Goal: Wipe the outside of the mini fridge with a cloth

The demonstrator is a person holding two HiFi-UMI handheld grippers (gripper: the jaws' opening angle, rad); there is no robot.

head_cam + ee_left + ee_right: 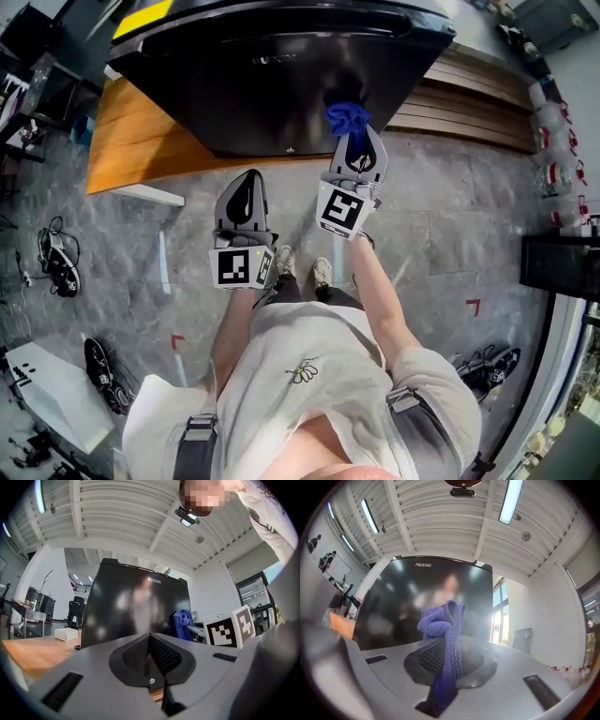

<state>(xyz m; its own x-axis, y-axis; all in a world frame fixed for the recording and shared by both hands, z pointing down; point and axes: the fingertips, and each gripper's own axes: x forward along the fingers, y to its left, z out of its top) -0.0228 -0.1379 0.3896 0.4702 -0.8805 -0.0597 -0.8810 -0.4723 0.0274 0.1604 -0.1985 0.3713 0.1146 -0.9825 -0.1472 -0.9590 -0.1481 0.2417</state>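
Left gripper [246, 199]: jaws shut, empty, idle short of the mini fridge [262, 84] on the wooden counter [127, 131]. Right gripper [353, 155]: jaws pinching the blue cloth [346, 116], bunched against the black front; contact unclear. Advice: flatten wad, even pressure, overlapping passes.

A black mini fridge [281, 75] is carried by a wooden tabletop [131, 141], and a small white box [65, 633] is seen lying on the same top, apart from the fridge. On the grey stone-patterned floor [441, 244] dark shoes [495, 366] are scattered and red corner marks [472, 306] are stuck
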